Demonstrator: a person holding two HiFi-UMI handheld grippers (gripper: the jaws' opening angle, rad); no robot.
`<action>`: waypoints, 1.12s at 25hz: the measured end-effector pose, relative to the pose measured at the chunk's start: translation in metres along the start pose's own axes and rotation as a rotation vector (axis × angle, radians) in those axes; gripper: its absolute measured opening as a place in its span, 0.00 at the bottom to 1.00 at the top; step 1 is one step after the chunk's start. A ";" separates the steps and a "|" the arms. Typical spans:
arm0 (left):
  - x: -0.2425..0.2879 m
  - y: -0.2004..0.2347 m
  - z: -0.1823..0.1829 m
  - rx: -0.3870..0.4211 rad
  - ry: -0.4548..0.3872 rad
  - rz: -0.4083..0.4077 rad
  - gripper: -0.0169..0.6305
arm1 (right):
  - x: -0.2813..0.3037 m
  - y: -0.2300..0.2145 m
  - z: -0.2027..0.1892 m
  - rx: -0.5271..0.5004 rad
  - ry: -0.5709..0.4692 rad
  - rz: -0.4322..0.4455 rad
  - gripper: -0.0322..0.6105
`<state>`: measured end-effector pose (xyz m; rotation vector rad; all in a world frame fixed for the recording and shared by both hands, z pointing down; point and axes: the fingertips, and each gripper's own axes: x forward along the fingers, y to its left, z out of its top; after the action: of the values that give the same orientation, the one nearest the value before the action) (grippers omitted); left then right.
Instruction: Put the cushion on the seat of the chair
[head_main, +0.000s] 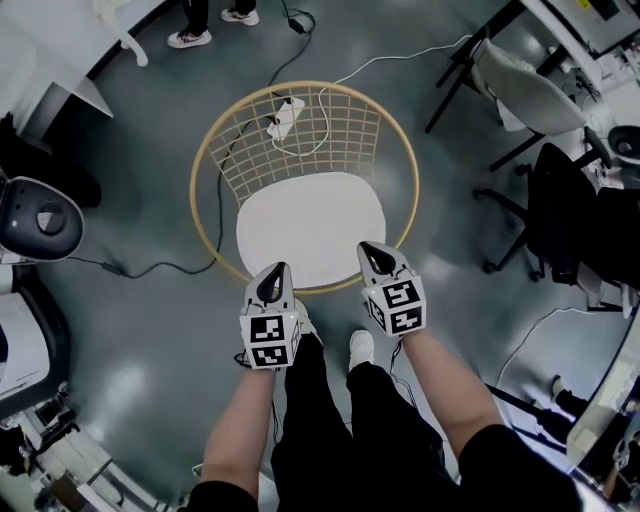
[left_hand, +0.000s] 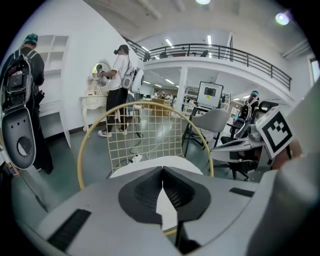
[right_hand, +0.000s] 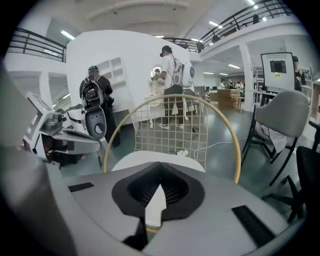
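- The round chair with a gold hoop frame and cream wire-grid back (head_main: 303, 85) stood on the grey floor straight ahead of the person, its back on the far side.
- The white, rounded-square fabric cushion (head_main: 310, 228) lay flat on the seat inside the hoop. It was slightly wider across than deep and appeared squarely seated, so the placement was judged done.
- The left tongs (head_main: 277, 275) were closed tip to tip with nothing between them. They were held over the cushion's near left edge and pointed forward and down.
- The right tongs (head_main: 375, 255) were likewise closed and empty, over the near right edge.
- Governing relation: the cushion lay ahead of and below both tongs, with its wider axis running across between them. Neither hand was clearly nearer.
- Contact with the cushion could not be confirmed; both gripper views showed its white surface (left_hand: 150, 170) beyond the closed tips, apparently apart.
- Judgement: any correction would call for reaching forward and down to that near edge.
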<state>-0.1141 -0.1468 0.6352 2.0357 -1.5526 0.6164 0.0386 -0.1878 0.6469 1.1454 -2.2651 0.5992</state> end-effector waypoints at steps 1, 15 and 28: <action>-0.011 -0.007 0.008 0.000 -0.009 0.000 0.05 | -0.013 0.006 0.009 -0.013 -0.011 0.013 0.07; -0.188 -0.094 0.133 0.024 -0.145 0.000 0.05 | -0.199 0.069 0.131 -0.102 -0.143 0.166 0.07; -0.282 -0.163 0.167 0.034 -0.243 0.049 0.05 | -0.316 0.081 0.153 -0.137 -0.221 0.243 0.07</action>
<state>-0.0174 -0.0081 0.3104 2.1697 -1.7437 0.4283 0.0917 -0.0470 0.3193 0.9155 -2.6146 0.4158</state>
